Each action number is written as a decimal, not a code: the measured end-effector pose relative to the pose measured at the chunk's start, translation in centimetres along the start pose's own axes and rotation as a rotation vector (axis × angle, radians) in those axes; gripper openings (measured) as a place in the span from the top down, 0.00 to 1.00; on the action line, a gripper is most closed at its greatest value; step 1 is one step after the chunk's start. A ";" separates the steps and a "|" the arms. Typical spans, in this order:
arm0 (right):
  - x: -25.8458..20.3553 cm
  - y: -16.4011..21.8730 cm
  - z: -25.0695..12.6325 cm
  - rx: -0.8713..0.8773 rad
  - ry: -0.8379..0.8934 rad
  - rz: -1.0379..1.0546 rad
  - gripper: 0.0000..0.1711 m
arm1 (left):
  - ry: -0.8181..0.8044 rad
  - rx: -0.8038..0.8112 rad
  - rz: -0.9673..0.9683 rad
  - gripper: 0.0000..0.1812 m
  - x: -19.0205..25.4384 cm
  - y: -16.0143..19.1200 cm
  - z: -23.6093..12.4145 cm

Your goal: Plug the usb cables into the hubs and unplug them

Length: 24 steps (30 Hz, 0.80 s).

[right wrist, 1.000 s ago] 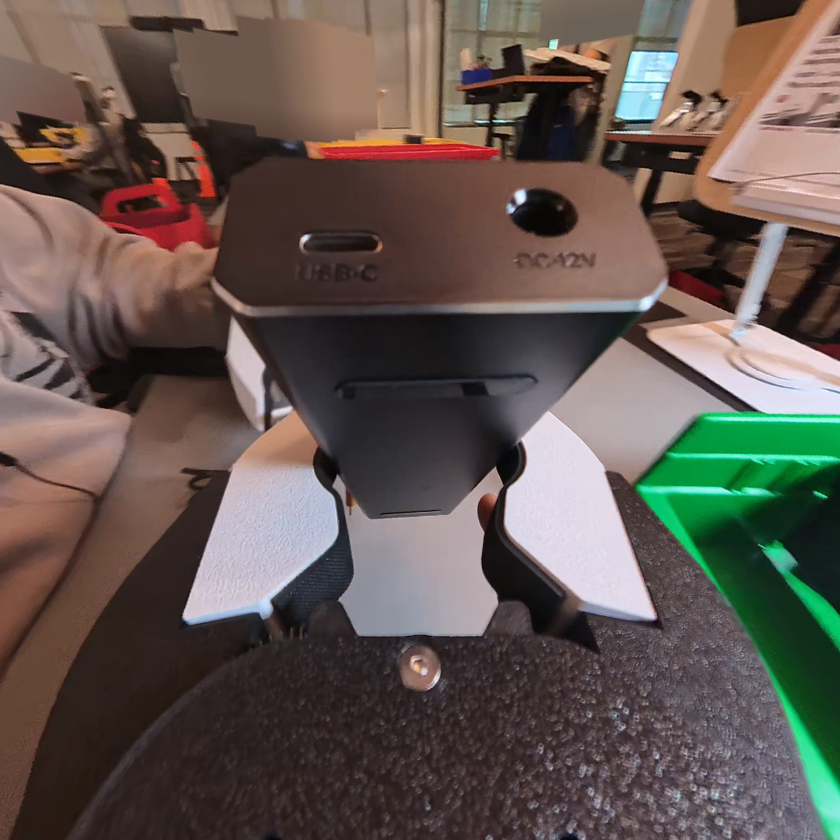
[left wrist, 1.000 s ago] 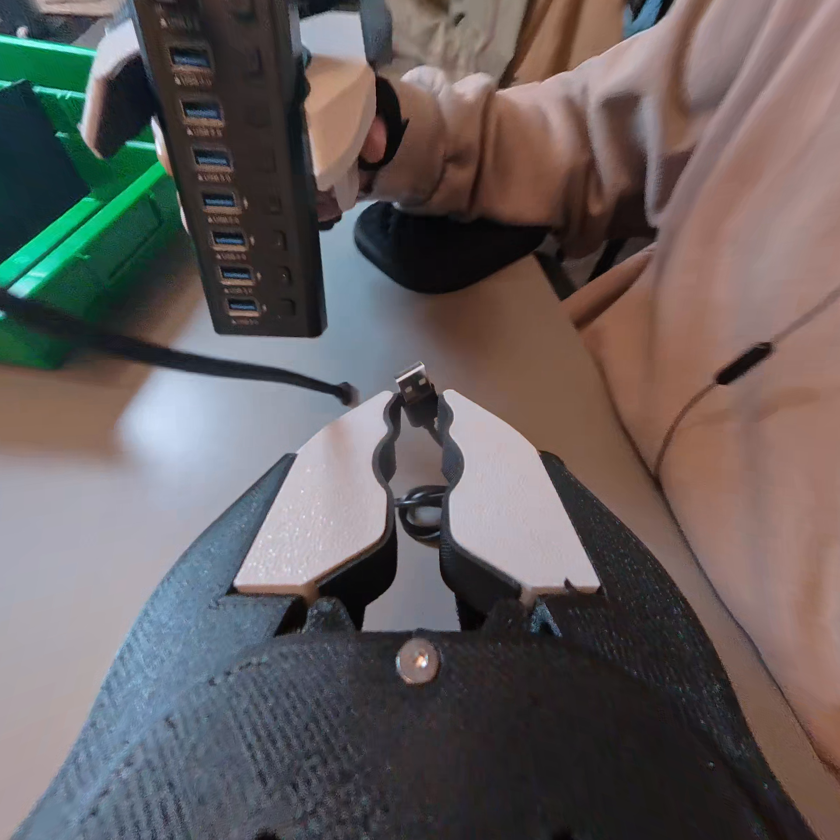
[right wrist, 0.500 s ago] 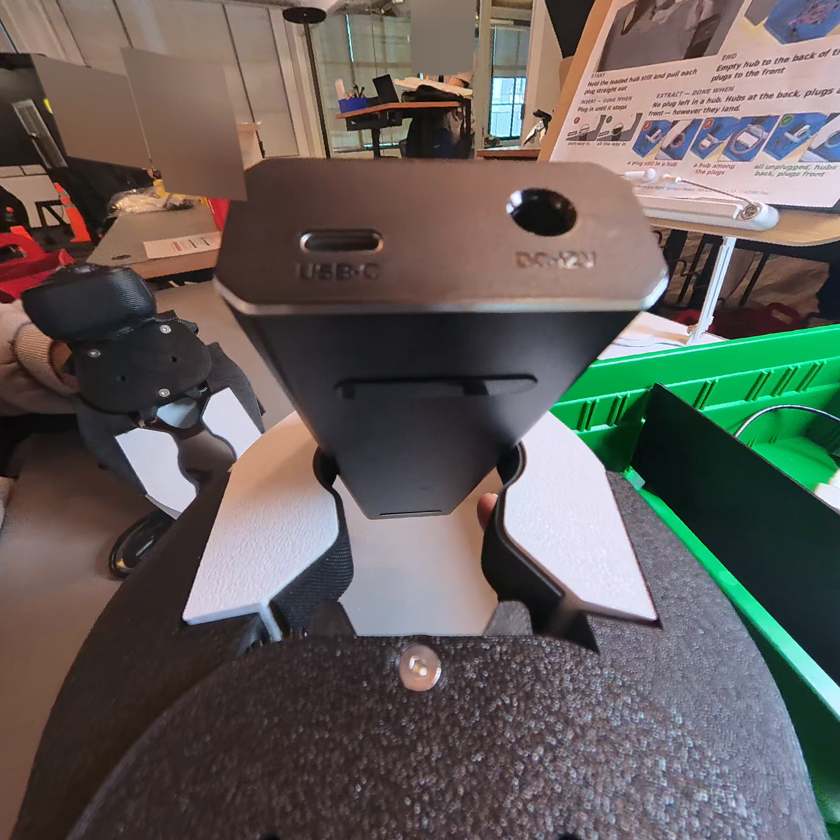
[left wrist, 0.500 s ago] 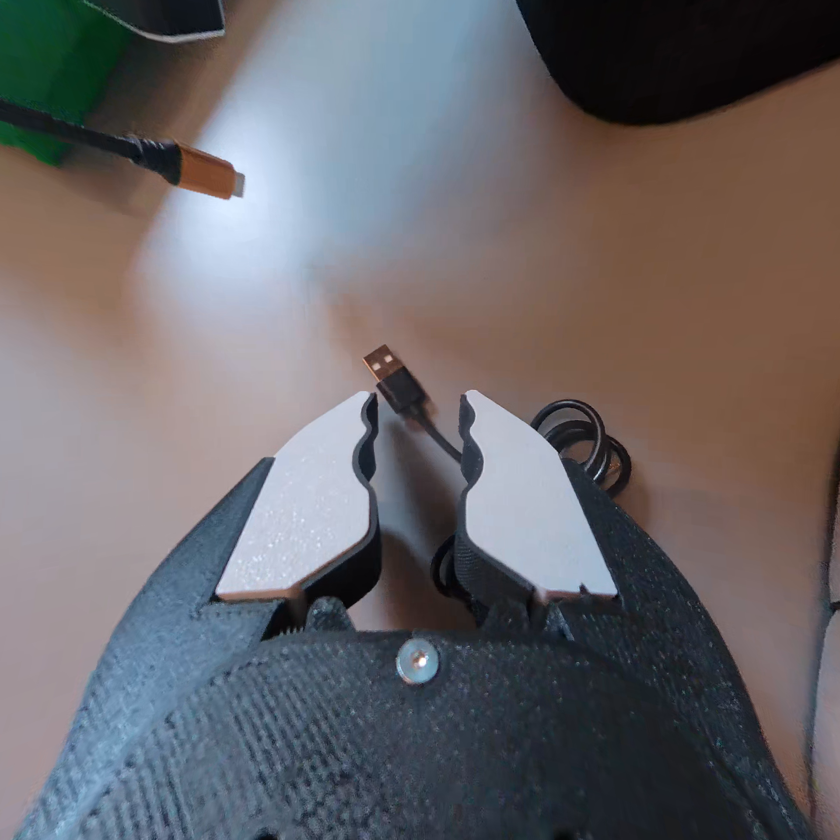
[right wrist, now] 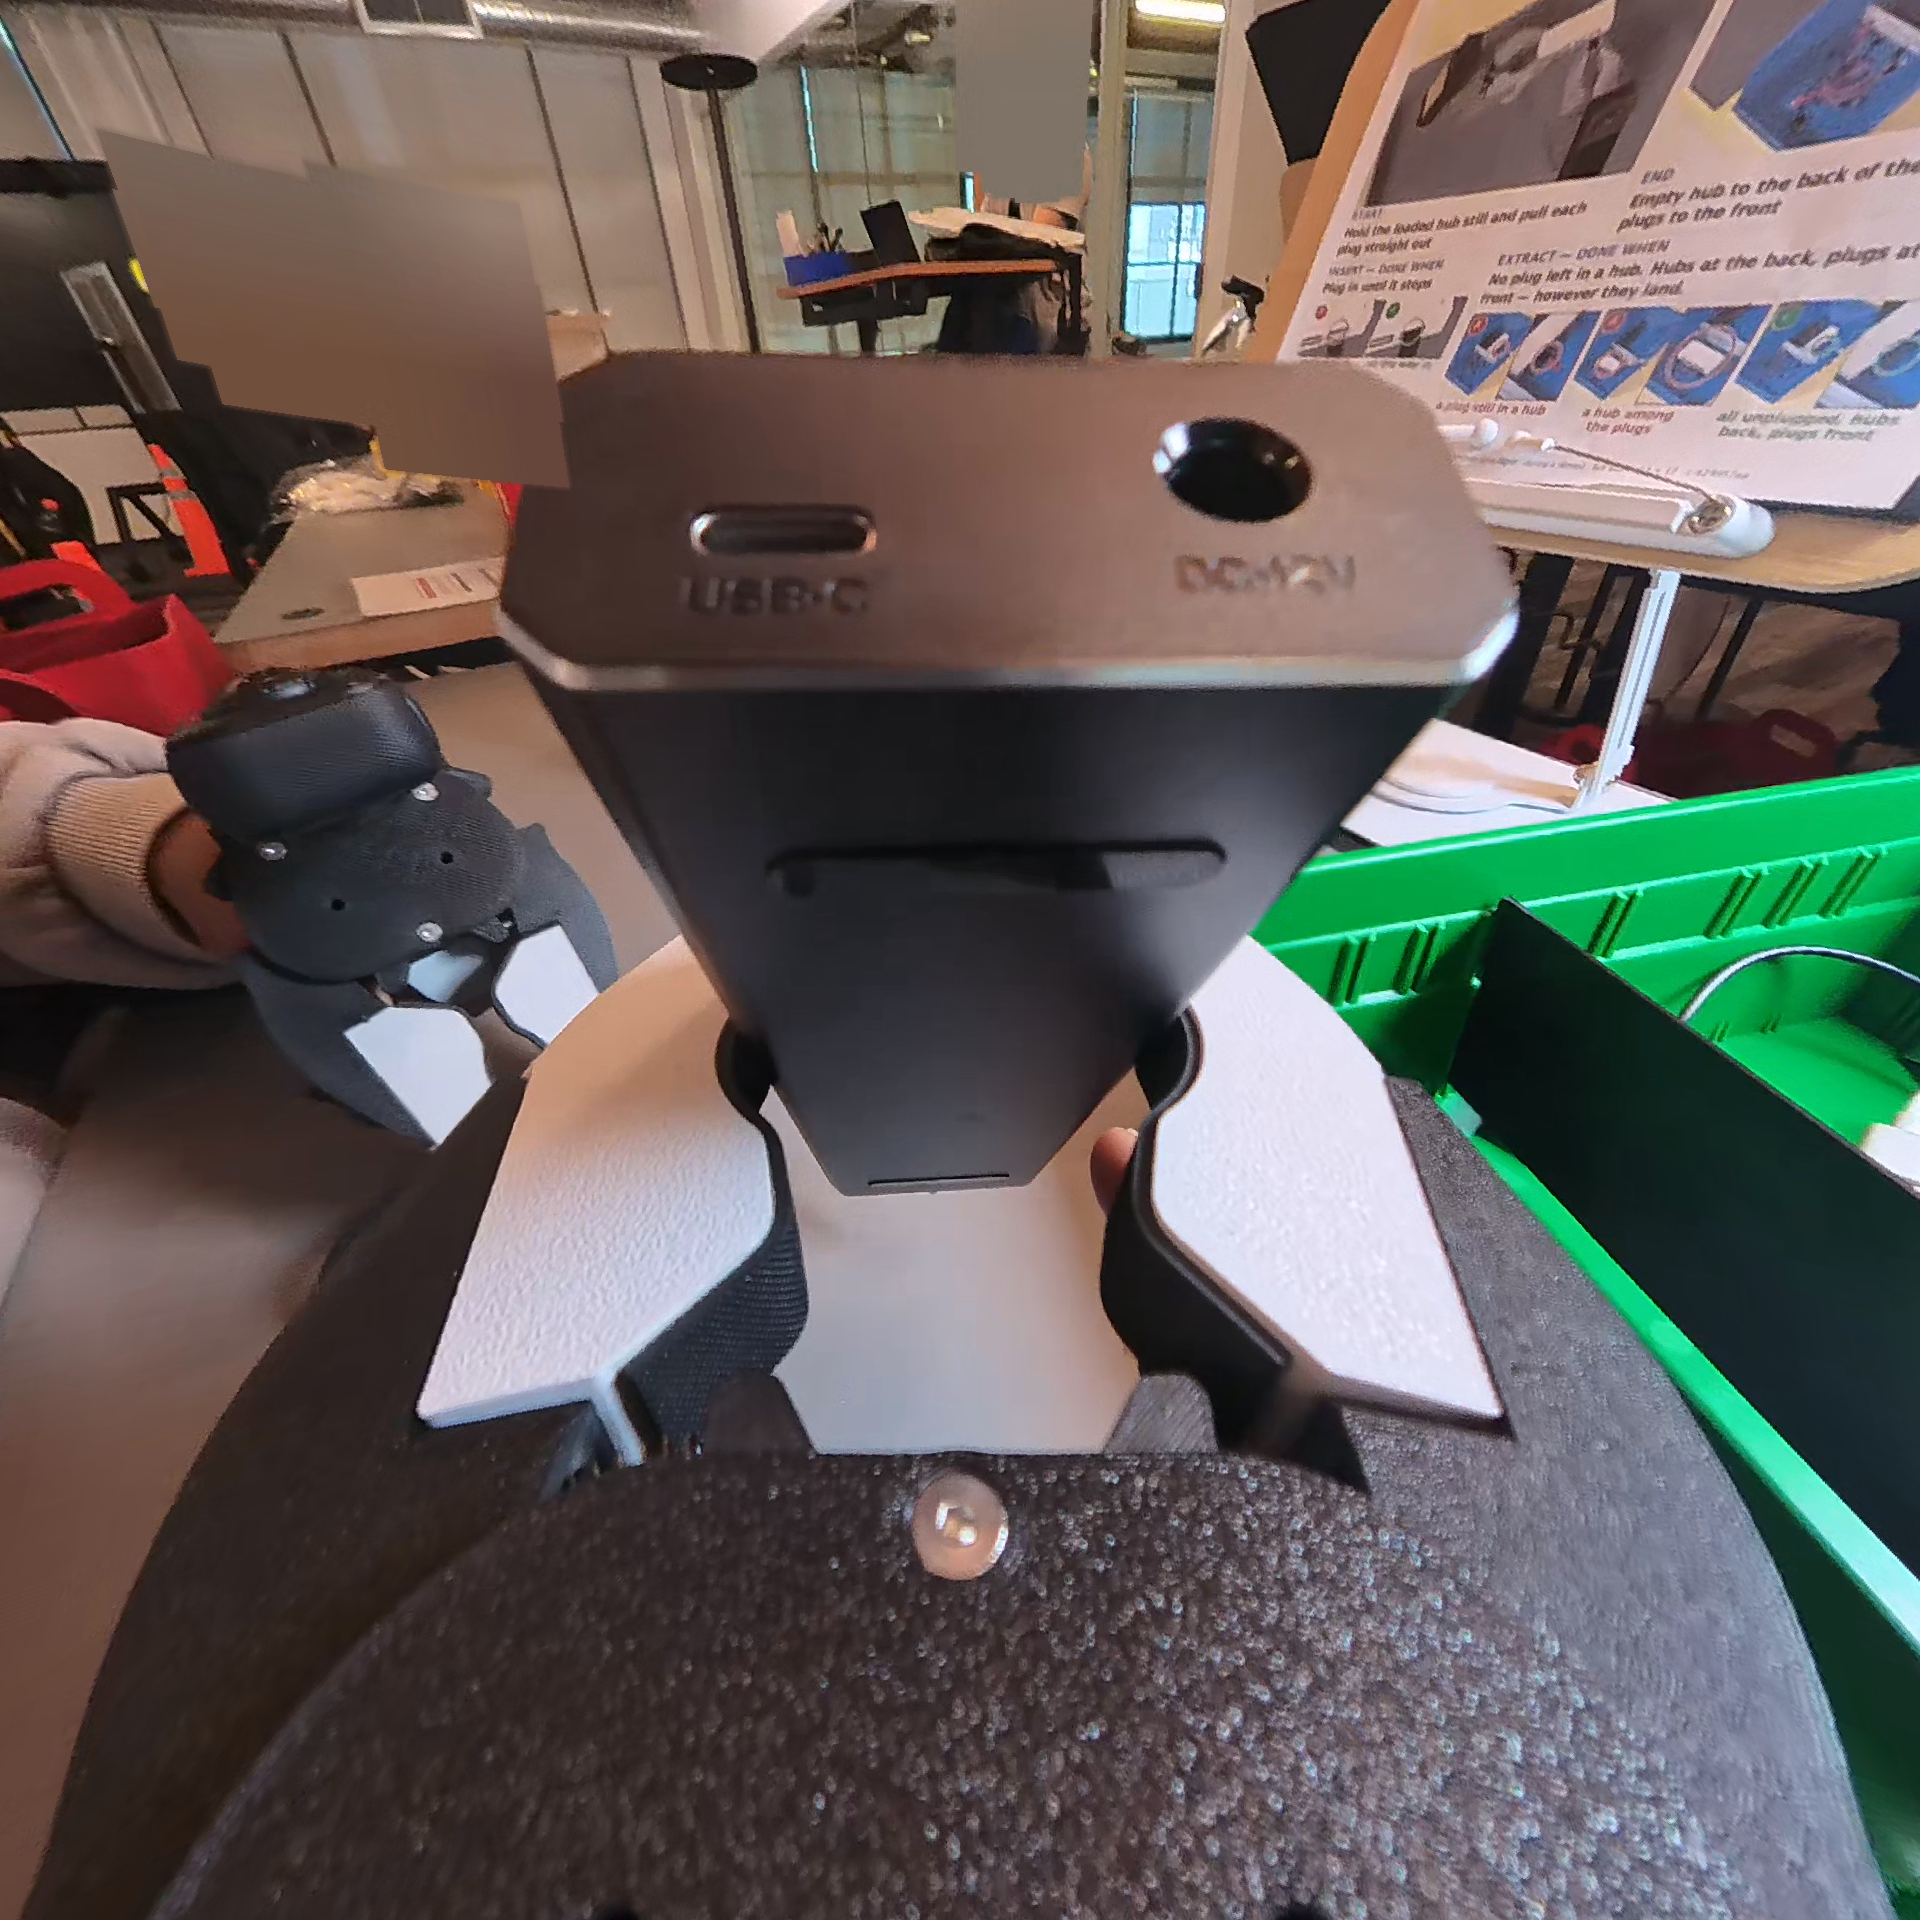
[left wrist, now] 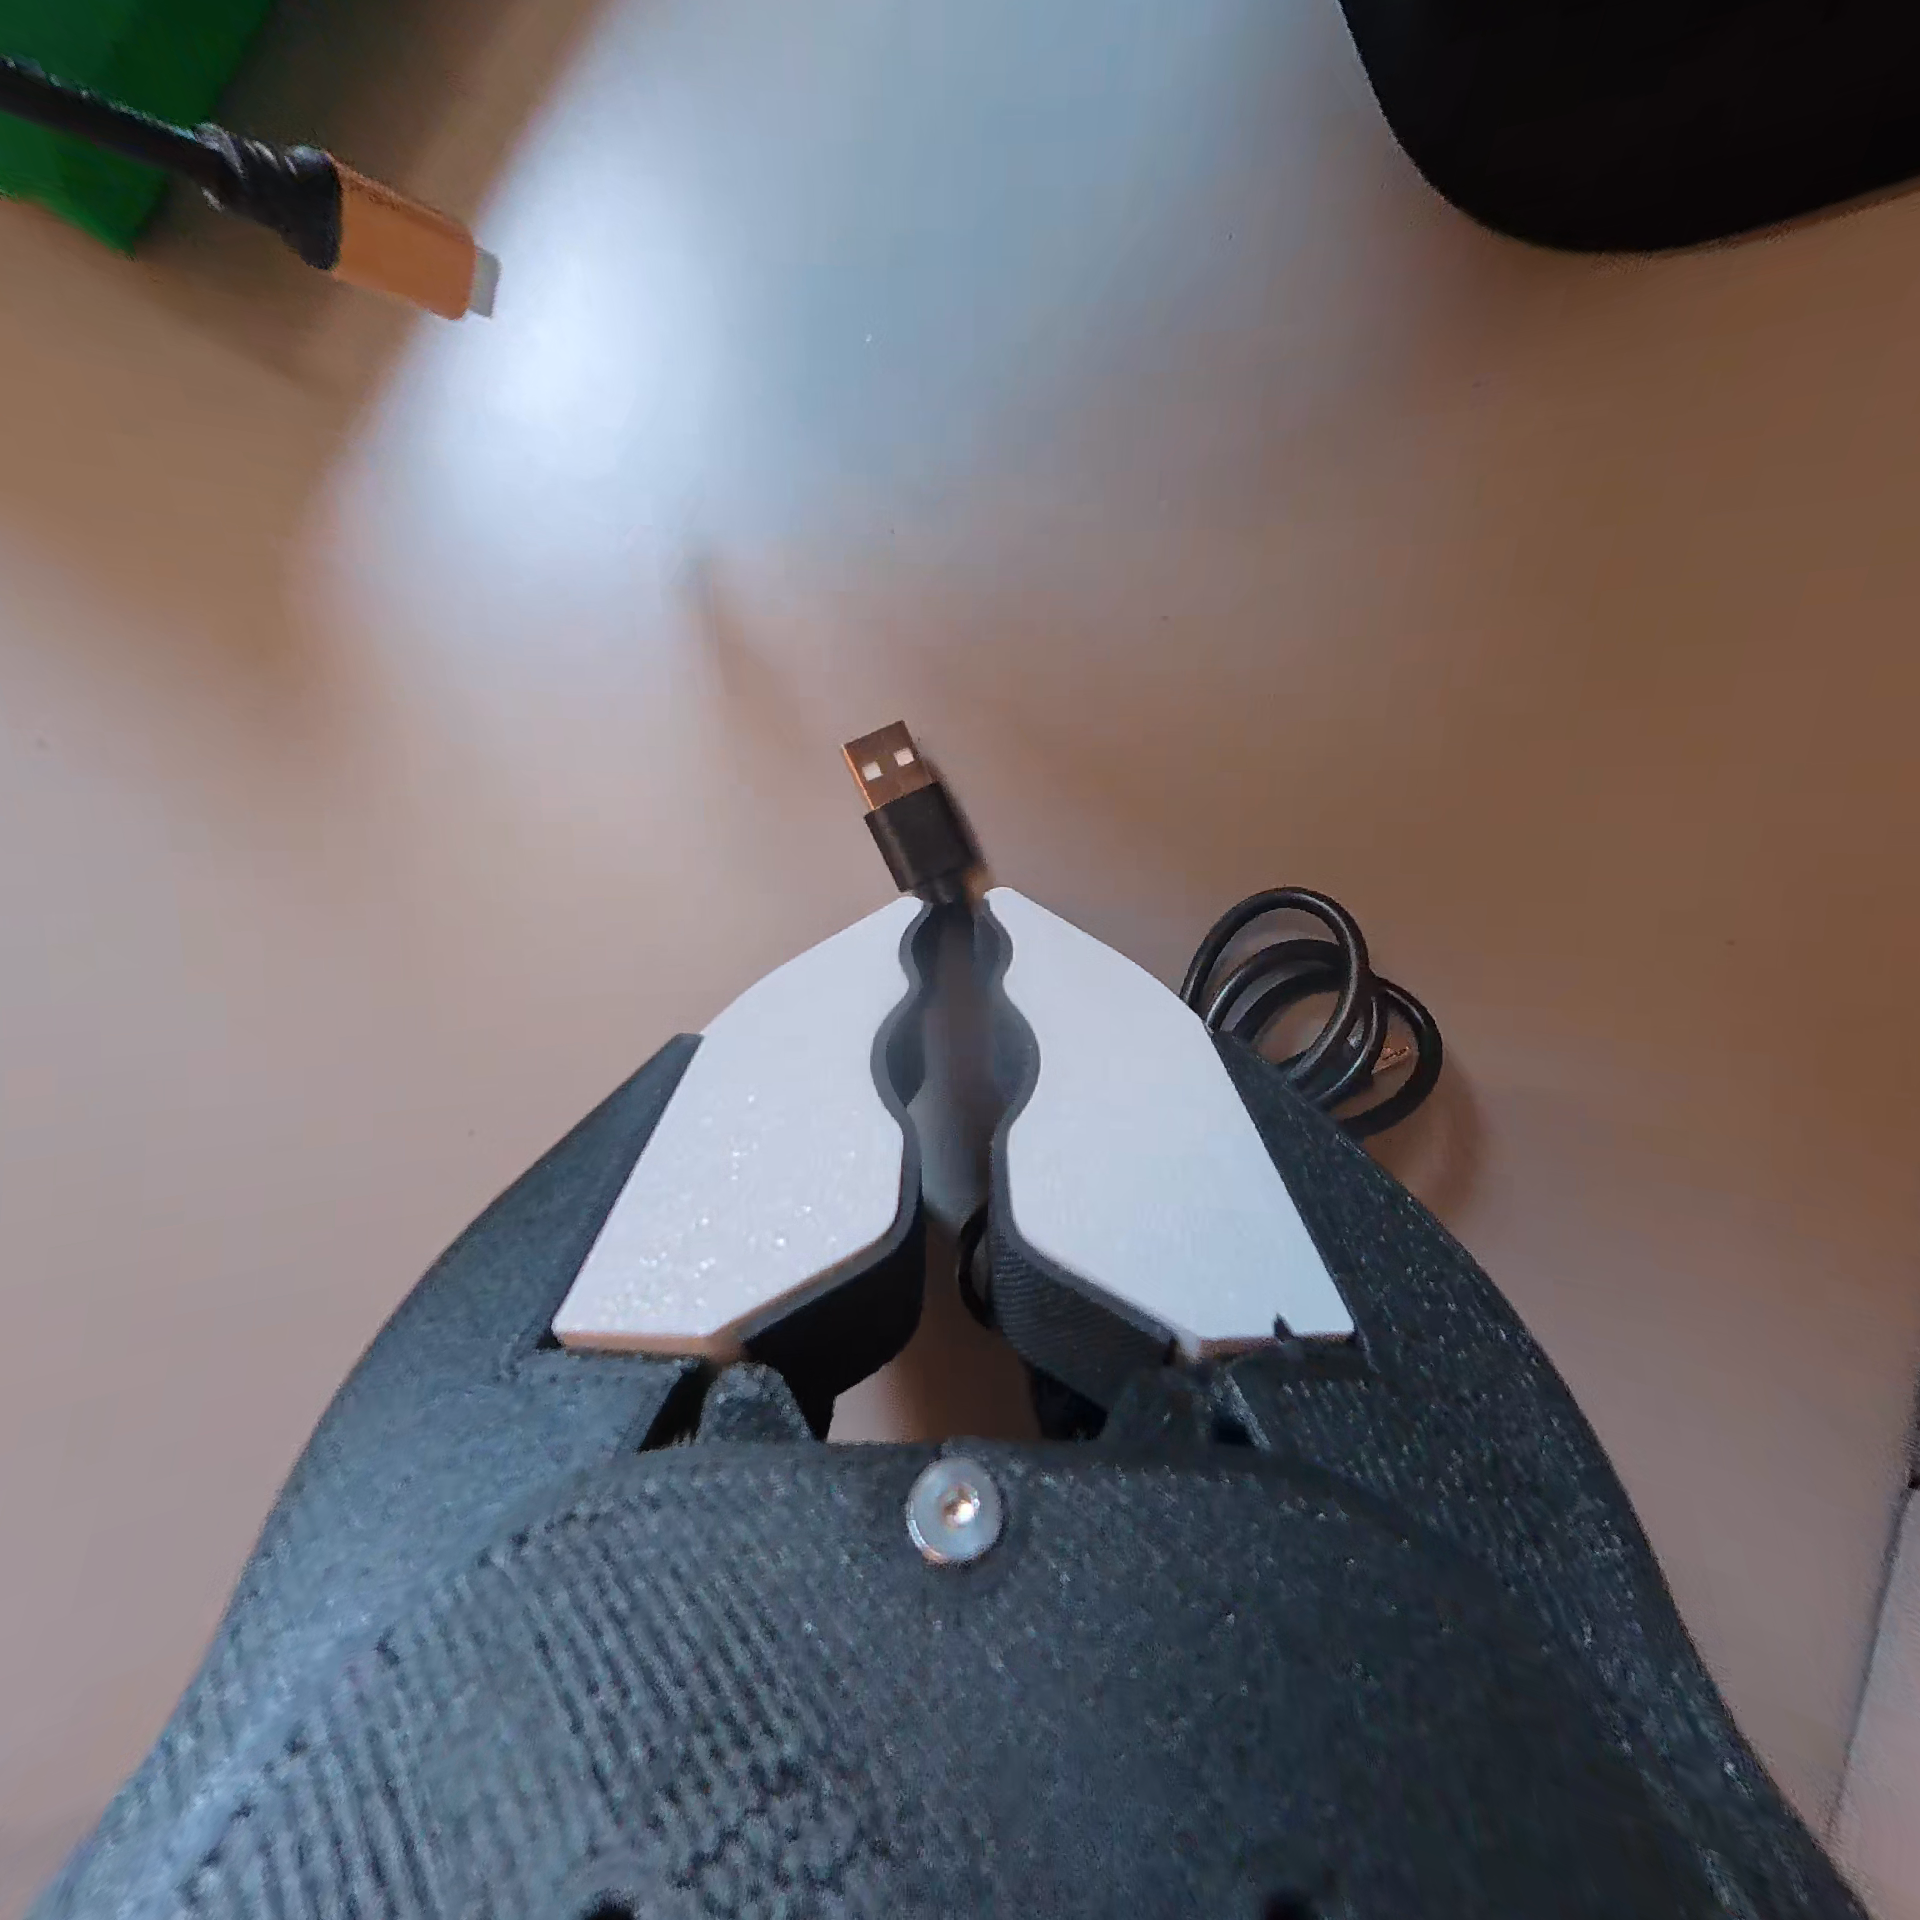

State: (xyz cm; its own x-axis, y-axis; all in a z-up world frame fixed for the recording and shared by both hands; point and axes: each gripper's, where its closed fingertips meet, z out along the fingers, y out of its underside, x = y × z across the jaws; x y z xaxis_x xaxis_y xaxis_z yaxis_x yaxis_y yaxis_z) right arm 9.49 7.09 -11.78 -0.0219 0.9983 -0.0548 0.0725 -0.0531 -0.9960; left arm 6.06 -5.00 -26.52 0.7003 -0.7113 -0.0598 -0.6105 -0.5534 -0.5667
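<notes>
While the right gripper [right wrist: 956, 1122] stood clamped on the lower end of the tall black metal USB hub [right wrist: 987, 790], holding it upright above the beige tabletop [left wrist: 1247, 520], the left gripper [left wrist: 951, 914] had its white-faced jaws drawn nearly together over the thin black USB cable [left wrist: 1320, 1008], just behind the black plug with its bare metal tip [left wrist: 909, 805]. Whether the tips truly pinched the cord or merely flanked it could not be told for certain, though they looked shut on it. That plug lay on the table, pointing away, with the cable's coil just beside the right finger. A second cable's orange-sleeved plug [left wrist: 405, 255] rested well apart near the green plastic bin [right wrist: 1621, 914].

By my reading, the step in hand was picking up a loose plug. The next move would call for a firmer hold on the plug body itself, a lift, and squaring the tip to a port on the hub's hidden face.
</notes>
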 end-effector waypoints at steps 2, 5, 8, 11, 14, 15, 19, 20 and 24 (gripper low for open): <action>-0.5 -0.1 0.0 0.006 -0.021 -0.005 0.59 | 0.009 0.015 0.034 0.97 -0.1 -0.2 0.2; -1.5 0.0 0.2 0.005 -0.070 -0.026 0.59 | 0.060 0.044 0.074 0.98 -0.2 -0.3 0.2; -2.9 0.6 0.4 -0.011 -0.160 -0.046 0.59 | 0.209 0.150 0.009 0.98 0.3 -1.7 -2.3; -4.9 1.4 0.7 -0.040 -0.271 -0.053 0.59 | 0.286 0.256 0.009 0.98 0.2 -4.3 -7.3; -6.6 2.6 1.4 -0.094 -0.336 -0.078 0.59 | 0.275 0.236 0.093 0.98 0.2 -5.9 -10.0; -7.1 2.9 1.6 -0.107 -0.351 -0.083 0.59 | 0.259 0.200 0.123 0.98 0.1 -6.1 -10.1; -8.5 3.6 2.4 -0.150 -0.366 -0.116 0.59 | 0.224 0.055 0.181 0.98 -1.0 -6.2 -8.6; -8.6 3.8 2.5 -0.163 -0.362 -0.127 0.59 | 0.222 0.027 0.191 0.98 -1.1 -6.2 -8.2; -8.5 4.5 2.8 -0.197 -0.348 -0.147 0.59 | 0.229 -0.033 0.231 0.98 -1.2 -6.7 -7.8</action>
State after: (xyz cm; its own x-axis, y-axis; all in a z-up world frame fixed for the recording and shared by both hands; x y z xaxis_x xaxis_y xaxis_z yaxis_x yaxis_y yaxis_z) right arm 7.26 -1.73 -16.00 -0.3795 0.9246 0.0324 0.2316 0.1288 -0.9642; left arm 6.44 -3.81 -16.28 0.4423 -0.8969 0.0048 -0.7578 -0.3766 -0.5328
